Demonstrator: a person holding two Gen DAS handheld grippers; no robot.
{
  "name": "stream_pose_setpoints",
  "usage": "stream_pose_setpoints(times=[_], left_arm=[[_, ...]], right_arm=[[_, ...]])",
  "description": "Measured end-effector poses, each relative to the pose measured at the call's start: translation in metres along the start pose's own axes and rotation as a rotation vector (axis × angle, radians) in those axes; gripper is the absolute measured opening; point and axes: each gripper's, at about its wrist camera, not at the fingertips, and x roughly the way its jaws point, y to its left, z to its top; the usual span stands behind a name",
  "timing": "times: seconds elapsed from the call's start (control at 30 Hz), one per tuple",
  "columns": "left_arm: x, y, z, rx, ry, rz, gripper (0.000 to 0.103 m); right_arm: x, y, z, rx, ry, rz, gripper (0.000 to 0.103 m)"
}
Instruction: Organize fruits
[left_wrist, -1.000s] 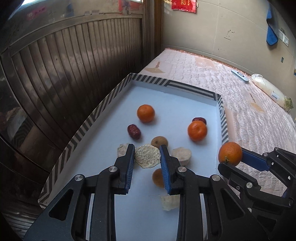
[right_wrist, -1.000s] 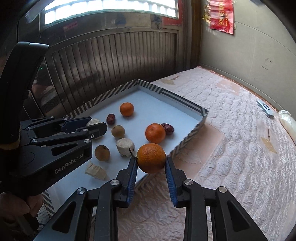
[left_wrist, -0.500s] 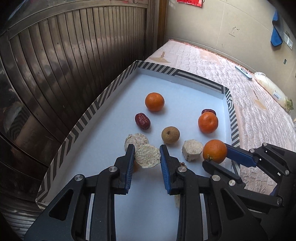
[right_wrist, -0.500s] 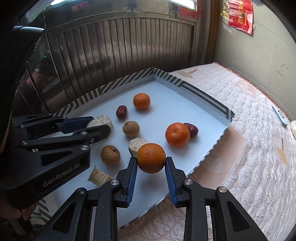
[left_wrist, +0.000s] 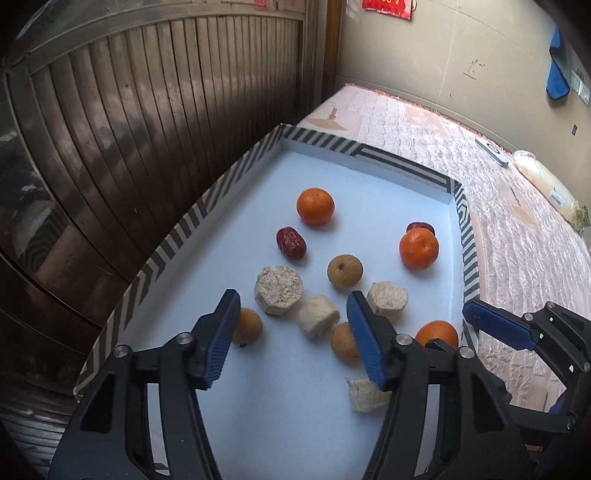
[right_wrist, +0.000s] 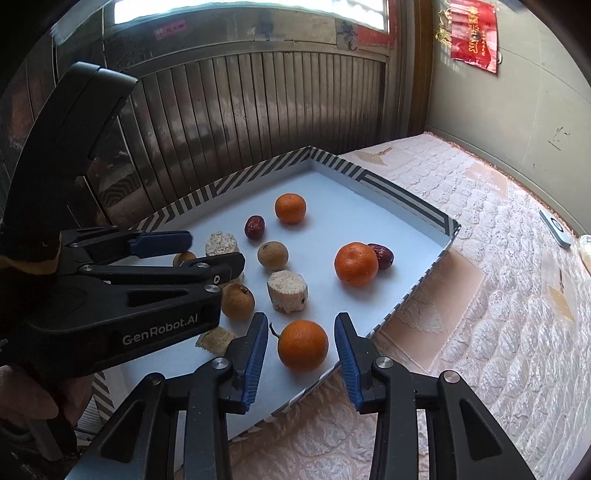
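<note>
A white tray with a striped rim holds the fruit. My left gripper is open and empty above a pale chunk lying on the tray floor. My right gripper is open around an orange that rests on the tray near its front right rim; that orange also shows in the left wrist view. Two more oranges, two red dates, brown round fruits and other pale chunks lie on the tray.
The tray sits on a quilted pink mattress. A dark slatted metal door stands behind the tray. A remote lies at the far right of the mattress. A wall bounds the mattress.
Both grippers opened. The left one let go of its pale chunk, which now lies on the tray. The right one moved over the tray and released the orange onto it.
</note>
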Motion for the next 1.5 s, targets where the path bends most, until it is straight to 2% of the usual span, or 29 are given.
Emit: stream_pose_setpoints(times=[0.2, 0.27, 0.5, 0.6, 0.7, 0.9, 1.5], left_arm=[[-0.004, -0.001, -0.003, -0.010, -0.014, 0.012, 0.061], [-0.007, -0.003, -0.004, -0.007, -0.025, 0.024, 0.061], [-0.022, -0.005, -0.006, -0.003, -0.080, 0.042, 0.061], [-0.032, -0.008, -0.007, 0.004, -0.109, 0.046, 0.061], [-0.041, -0.009, -0.008, 0.010, -0.139, 0.049, 0.071], [-0.057, -0.012, -0.010, 0.005, -0.185, 0.059, 0.071], [-0.070, -0.012, -0.013, -0.008, -0.210, 0.049, 0.071]], right_arm=[[-0.012, -0.002, -0.001, 0.058, -0.053, -0.030, 0.038], [-0.015, -0.002, -0.001, 0.068, -0.066, -0.059, 0.042], [-0.024, -0.007, 0.000, 0.119, -0.102, -0.092, 0.045], [-0.028, -0.009, -0.002, 0.130, -0.111, -0.088, 0.045], [-0.033, -0.010, -0.003, 0.136, -0.124, -0.087, 0.045], [-0.044, -0.019, -0.006, 0.169, -0.146, -0.082, 0.046], [-0.048, -0.019, -0.010, 0.169, -0.146, -0.078, 0.046]])
